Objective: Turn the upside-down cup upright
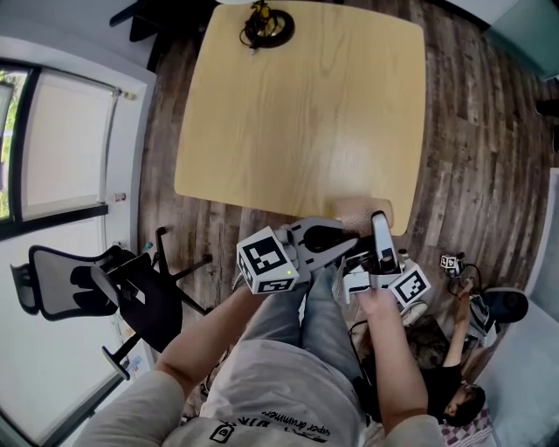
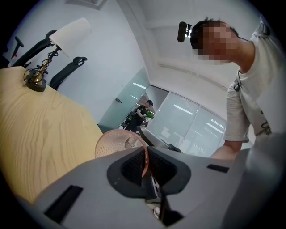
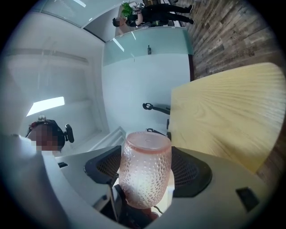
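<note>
Right gripper view gives me the best look at the cup [image 3: 145, 174]: a pink glass one with a dimpled wall, standing between the two black pads of my right gripper [image 3: 147, 170]. The pads press against its opposite sides, so that gripper is grasping the cup around its body with the jaws spread wide. One end of the cup points away from the camera, and I cannot tell whether that end is the mouth or the base.

In the left gripper view, my left gripper [image 2: 145, 167] is clenched on the cup too. A thin edge of pink glass is pinched between its pads, and the rest of the cup shows as a round, speckled shape just beyond them.

From the head view, both grippers meet in front of me at the near edge of the counter [image 1: 297, 113], toward its right corner. The cup is only a pale pink patch between them there.

A lamp [image 1: 266, 26] with a dark base sits at the far edge of the pale wooden counter. A black office chair [image 1: 79, 279] stands on the plank floor [image 1: 472, 131] to the left. Another person [image 1: 450, 384] sits low on the right.
</note>
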The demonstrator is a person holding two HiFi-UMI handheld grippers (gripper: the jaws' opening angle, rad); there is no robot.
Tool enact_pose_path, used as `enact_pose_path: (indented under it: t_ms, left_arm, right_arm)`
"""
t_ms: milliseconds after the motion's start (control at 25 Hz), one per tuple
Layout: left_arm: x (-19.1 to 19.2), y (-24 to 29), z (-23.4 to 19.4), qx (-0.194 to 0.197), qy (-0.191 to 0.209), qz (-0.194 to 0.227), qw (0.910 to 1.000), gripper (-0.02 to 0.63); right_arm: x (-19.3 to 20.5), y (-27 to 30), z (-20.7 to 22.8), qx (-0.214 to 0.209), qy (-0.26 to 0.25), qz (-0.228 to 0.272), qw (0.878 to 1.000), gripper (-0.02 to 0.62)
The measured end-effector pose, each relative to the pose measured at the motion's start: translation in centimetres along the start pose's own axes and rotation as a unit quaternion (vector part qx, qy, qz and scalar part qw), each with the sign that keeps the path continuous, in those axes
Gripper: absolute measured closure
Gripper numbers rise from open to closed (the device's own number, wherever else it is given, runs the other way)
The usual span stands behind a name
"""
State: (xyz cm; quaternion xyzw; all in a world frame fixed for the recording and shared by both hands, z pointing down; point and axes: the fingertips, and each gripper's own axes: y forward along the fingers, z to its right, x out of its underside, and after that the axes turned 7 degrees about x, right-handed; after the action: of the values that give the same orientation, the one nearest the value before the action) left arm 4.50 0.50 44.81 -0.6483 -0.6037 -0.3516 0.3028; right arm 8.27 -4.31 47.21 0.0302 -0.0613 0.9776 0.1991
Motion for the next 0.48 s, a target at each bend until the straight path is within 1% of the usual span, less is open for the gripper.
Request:
enact_pose_path:
  t_ms: [160, 320, 480]
  left_arm:
    - [-0.2, -0.2, -0.1, 0.005, -0.002, -0.002, 1.0000, 0.586]
    - [-0.4, -1.0, -0.5, -0.001, -0.005, -0.007, 1.0000, 0.586]
    - [-0.4, -1.6, -0.8, -0.008, 0.000, -0.033, 0.9994, 0.586]
  right_arm:
    - [0.0, -0.1, -0.2, 0.004, -0.025, -0.005, 1.000, 0.275]
    - [-0.5, -0.6, 0.1, 0.016, -0.045, 0.002, 0.999, 0.275]
    - [-1.0, -1.0, 0.0, 0.035, -0.098, -0.005, 0.995, 0.275]
